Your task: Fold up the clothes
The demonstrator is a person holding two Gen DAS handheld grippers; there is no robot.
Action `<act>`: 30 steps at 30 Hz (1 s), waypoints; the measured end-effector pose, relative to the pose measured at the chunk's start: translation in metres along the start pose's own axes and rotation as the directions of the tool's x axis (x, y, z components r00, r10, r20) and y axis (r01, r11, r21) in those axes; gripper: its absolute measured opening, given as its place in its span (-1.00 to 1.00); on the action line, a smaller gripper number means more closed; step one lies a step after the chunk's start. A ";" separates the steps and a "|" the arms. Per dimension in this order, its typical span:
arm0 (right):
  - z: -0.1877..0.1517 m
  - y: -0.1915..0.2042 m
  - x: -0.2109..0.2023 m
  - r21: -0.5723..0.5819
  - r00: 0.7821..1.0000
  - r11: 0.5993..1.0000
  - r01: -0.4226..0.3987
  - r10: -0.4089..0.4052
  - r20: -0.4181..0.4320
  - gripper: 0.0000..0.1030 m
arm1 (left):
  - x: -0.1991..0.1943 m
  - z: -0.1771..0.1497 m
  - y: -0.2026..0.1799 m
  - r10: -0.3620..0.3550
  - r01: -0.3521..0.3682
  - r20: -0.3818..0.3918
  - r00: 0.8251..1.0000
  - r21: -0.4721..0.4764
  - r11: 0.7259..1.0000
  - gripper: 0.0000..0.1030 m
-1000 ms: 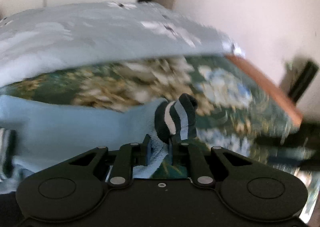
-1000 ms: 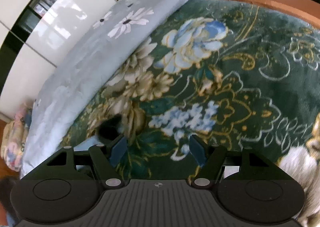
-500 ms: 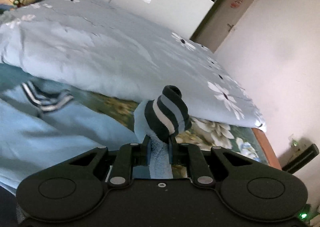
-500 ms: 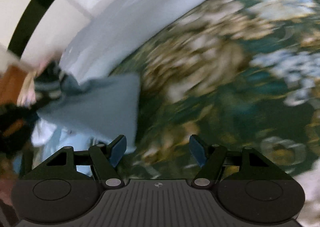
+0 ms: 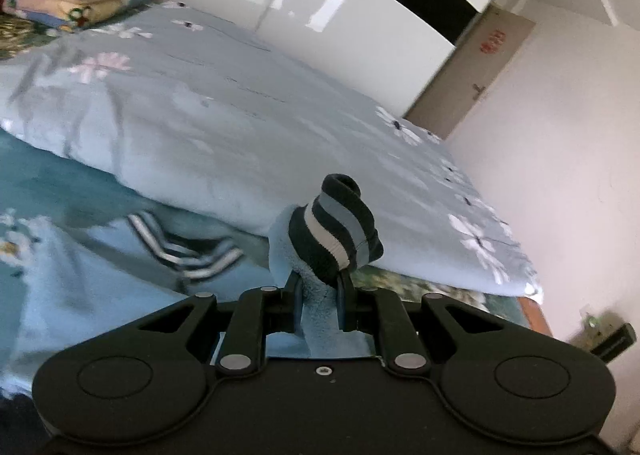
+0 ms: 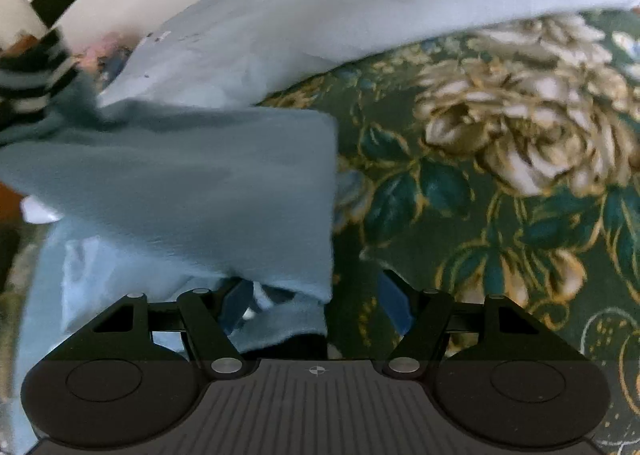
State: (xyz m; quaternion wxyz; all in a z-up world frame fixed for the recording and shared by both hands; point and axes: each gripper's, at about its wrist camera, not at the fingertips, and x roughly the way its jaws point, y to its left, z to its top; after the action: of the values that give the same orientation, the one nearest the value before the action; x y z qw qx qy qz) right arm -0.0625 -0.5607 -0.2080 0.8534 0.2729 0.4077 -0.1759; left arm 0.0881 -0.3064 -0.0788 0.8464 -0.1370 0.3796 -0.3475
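Light blue fleece garment (image 6: 200,183) lifted over the green floral bed cover (image 6: 500,195), striped cuff (image 5: 338,231) pinched in the narrow jaws of the left gripper (image 5: 319,295), right gripper (image 6: 316,305) jaws wide, gripping nothing, garment edge hanging between them.

Right tongs (image 6: 316,307) jaws wide apart, nothing clamped. Light blue garment (image 6: 192,183) hangs across the left half, its lower edge drooping between the jaws (striped cuff (image 6: 32,71) top left, blurred). Green floral blanket (image 6: 500,183) right, pale blue duvet (image 6: 320,7) behind.
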 end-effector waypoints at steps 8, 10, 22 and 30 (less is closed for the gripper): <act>0.004 0.038 0.000 -0.087 0.999 0.995 0.045 -0.044 0.007 -0.58 | -0.017 0.000 0.061 0.072 -0.073 -0.035 0.997 -0.036 0.997 -0.73; 0.004 0.048 -0.005 -0.118 0.998 0.991 0.064 -0.060 0.034 -0.63 | -0.022 -0.001 0.071 0.077 -0.078 -0.022 0.997 -0.041 0.996 -0.72; -0.008 0.077 0.005 -0.247 0.985 0.954 0.173 -0.173 0.022 -0.53 | -0.014 -0.051 0.135 0.132 -0.144 -0.101 0.986 -0.128 0.981 -0.69; -0.012 0.082 0.004 -0.277 0.983 0.944 0.180 -0.185 0.006 -0.50 | -0.014 -0.069 0.161 0.155 -0.182 -0.142 0.978 -0.204 0.962 -0.58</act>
State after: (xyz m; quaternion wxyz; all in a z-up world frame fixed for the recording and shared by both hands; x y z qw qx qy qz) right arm -0.0245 -0.4890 -0.1914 0.8591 0.1139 0.4603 -0.1927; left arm 0.1089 -0.1781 -0.1971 0.8276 -0.1732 0.4777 -0.2386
